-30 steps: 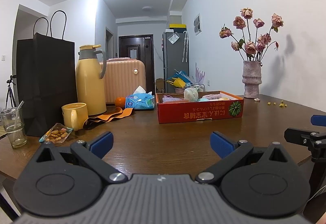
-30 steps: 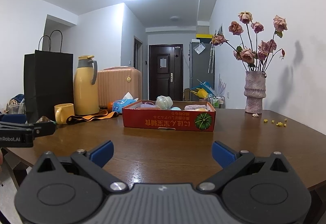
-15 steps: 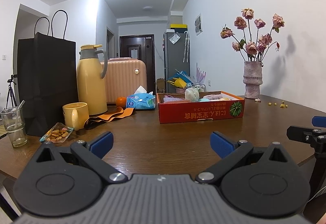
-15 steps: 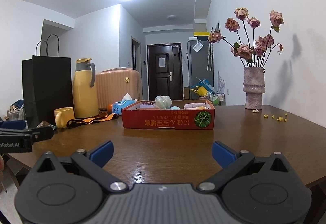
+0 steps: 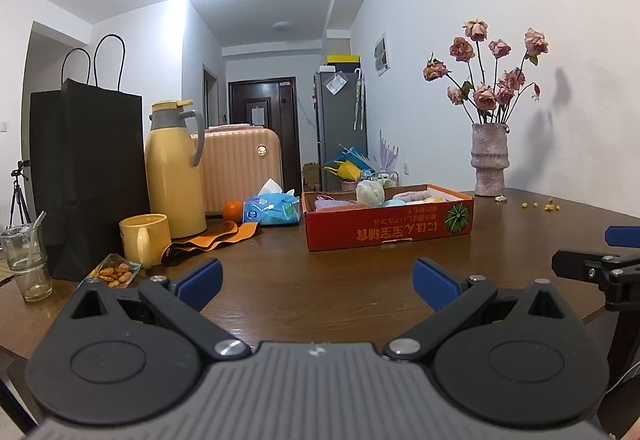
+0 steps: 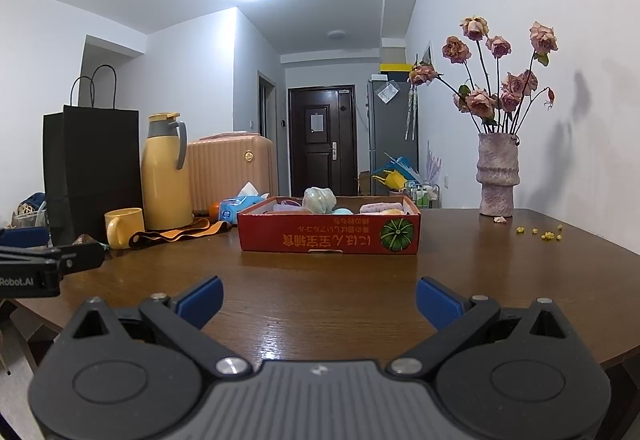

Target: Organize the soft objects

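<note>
Ahead of both grippers, across a bare stretch of the brown wooden table point(image 6: 320, 292), a shallow red cardboard box point(image 6: 328, 236) printed with a green pumpkin is seen, well apart from either set of fingers. Soft objects point(image 6: 318, 199) are piled inside it: a pale green-white bundle standing tallest, a pinkish folded cloth point(image 6: 380, 207) to its right, a lilac piece point(image 5: 330, 204) to its left. The left gripper point(image 5: 316, 278) is held low over the near table edge, blue-padded fingers point(image 5: 200, 278) spread wide, nothing between them. The right gripper point(image 6: 318, 298) is held likewise, fingers point(image 6: 436, 302) wide apart and empty; it is also caught at the right margin of the left wrist view. Left of the box, a blue tissue pack point(image 5: 272, 208), an orange point(image 5: 233, 210), an orange strap point(image 5: 212, 242), a yellow thermos jug point(image 5: 174, 168), a yellow mug point(image 5: 144, 238), a black paper bag point(image 5: 86, 168), a snack packet point(image 5: 114, 272) and a glass point(image 5: 26, 260) are noted. Far right, a vase of dried roses point(image 6: 498, 176) stands, with small yellow bits point(image 6: 540, 232) scattered just beside it.
</note>
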Demonstrator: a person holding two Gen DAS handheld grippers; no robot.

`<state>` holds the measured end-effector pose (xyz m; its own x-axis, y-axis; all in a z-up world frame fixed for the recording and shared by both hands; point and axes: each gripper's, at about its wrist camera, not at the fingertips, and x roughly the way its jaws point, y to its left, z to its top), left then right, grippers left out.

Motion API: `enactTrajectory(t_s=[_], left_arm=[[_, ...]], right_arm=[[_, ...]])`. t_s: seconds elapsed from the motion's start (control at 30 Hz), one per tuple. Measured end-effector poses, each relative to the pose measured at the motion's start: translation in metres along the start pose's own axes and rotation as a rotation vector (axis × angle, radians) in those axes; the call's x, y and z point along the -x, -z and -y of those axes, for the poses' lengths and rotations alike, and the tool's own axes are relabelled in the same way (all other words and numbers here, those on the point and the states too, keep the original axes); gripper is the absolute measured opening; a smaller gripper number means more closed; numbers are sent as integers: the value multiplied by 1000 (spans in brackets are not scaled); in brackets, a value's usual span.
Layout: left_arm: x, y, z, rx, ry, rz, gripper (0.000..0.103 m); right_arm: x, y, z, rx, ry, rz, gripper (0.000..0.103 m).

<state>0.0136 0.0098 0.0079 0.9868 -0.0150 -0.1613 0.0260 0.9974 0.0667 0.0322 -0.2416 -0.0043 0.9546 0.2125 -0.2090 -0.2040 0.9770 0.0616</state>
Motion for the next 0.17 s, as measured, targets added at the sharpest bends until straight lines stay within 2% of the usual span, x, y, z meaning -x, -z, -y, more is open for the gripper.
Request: enactTrajectory(t_s=[0.17], left_arm=[[1,1,-3,24,9,8,103]], right_arm=[[-1,1,0,0,2,-5,103]])
